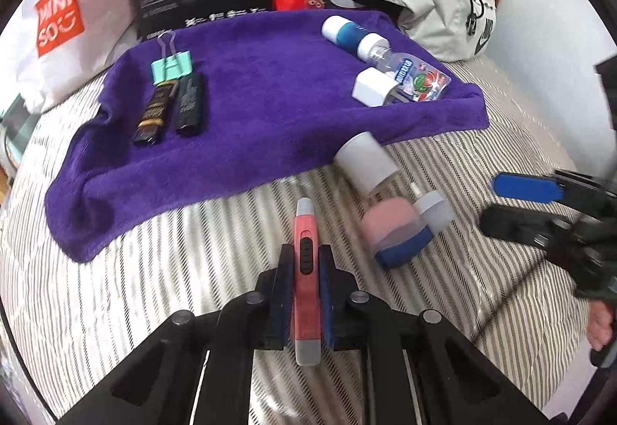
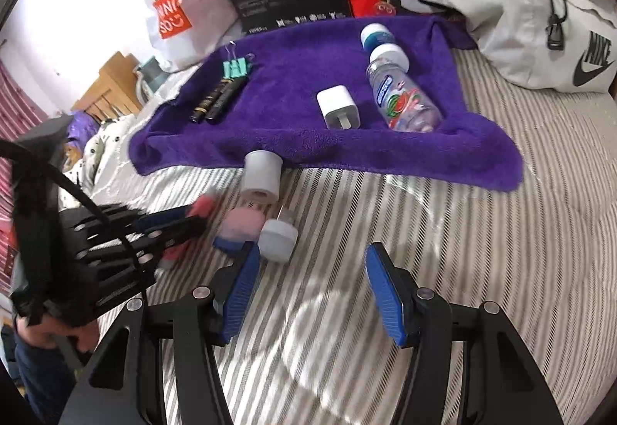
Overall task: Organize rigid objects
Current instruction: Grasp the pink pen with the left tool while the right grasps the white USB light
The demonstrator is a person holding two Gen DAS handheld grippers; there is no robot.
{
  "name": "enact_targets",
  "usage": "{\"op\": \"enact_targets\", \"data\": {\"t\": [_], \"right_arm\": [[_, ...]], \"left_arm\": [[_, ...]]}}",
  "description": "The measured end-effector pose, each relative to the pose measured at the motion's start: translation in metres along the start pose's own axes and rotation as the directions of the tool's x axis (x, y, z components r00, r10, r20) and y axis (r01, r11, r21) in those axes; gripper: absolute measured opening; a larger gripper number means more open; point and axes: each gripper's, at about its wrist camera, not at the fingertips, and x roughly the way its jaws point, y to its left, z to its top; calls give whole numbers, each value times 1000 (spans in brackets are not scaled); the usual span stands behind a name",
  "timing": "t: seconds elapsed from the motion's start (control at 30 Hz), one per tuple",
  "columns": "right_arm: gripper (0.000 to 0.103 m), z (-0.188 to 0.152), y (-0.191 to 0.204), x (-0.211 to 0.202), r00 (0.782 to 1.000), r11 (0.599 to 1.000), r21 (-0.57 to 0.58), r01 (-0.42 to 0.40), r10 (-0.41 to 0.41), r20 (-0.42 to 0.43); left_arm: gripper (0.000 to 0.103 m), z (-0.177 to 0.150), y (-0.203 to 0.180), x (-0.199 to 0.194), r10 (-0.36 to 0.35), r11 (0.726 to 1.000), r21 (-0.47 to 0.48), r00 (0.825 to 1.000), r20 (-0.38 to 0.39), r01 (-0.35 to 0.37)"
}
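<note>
Purple towel (image 1: 250,108) at centre frame carries six items; my left gripper (image 1: 305,263) clamps one pink cutter (image 1: 305,270), right gripper (image 2: 308,270) gapes empty.

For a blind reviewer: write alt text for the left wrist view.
The left gripper clamps a pink utility knife above a striped bed. Ahead, a purple towel holds a mint binder clip, two dark tubes, a white charger and a bottle; the open right gripper is at right.

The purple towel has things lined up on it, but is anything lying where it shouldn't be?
Yes. A white tube, a pink-and-blue piece and a small white cap lie scattered on the striped bedsheet, off the purple towel.
</note>
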Motion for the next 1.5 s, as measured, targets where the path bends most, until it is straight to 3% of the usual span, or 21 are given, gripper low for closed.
{"op": "enact_targets", "data": {"t": [0.17, 0.37, 0.7, 0.8, 0.83, 0.87, 1.1, 1.27, 1.5], "right_arm": [[58, 5, 8, 19, 1000, 1000, -10, 1, -1, -19], [56, 4, 15, 23, 996, 993, -77, 91, -91, -5], [55, 9, 17, 30, 991, 978, -156, 137, -134, 30], [38, 9, 23, 32, 989, 968, -201, 151, -147, 33], [27, 9, 23, 32, 989, 968, -203, 148, -145, 31], [24, 9, 23, 31, 989, 968, -204, 148, -146, 28], [24, 8, 23, 33, 990, 965, -222, 141, -135, 42], [24, 9, 17, 28, 995, 978, -185, 98, -99, 5], [24, 7, 12, 12, 994, 973, -205, 109, -112, -5]], "left_arm": [[12, -9, 10, -3, -20, 1000, -24, 1000, 16, 21], [12, -10, 7, -4, -12, 1000, -14, 999, 32, 12], [12, -13, 12, -6, -39, 999, -29, 997, 59, 41], [12, -13, 15, -6, -55, 998, -39, 997, 60, 58], [12, -13, 15, -6, -59, 997, -42, 996, 60, 61], [12, -13, 16, -6, -62, 997, -45, 996, 61, 65], [12, -13, 16, -6, -58, 997, -40, 996, 66, 61], [12, -14, 19, -6, -80, 995, -48, 995, 65, 83], [12, -12, 29, -16, -91, 993, -65, 993, 69, 95]]}}
